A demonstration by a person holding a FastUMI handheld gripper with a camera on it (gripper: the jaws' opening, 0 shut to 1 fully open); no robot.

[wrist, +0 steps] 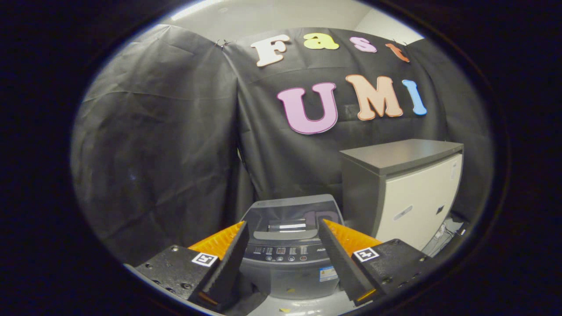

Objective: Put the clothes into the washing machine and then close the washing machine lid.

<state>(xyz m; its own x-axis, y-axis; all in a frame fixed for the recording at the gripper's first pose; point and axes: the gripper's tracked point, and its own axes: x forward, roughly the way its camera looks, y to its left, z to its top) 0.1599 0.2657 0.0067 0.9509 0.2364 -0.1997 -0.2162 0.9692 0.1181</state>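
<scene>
My claw hangs spread, open air between its fingers; ahead the washing machine has its lid down, a cabinet crowding its right flank.

Dim booth, sharp focus, fisheye-bent edges, overhead light.

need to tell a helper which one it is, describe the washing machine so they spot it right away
Against the black cloth wall stands a tall cabinet with a grey top. The washing machine is the low grey box beside it, just beyond the open gripper. Unlike the cabinet, it has a glossy lid and a button panel along its front.
</scene>
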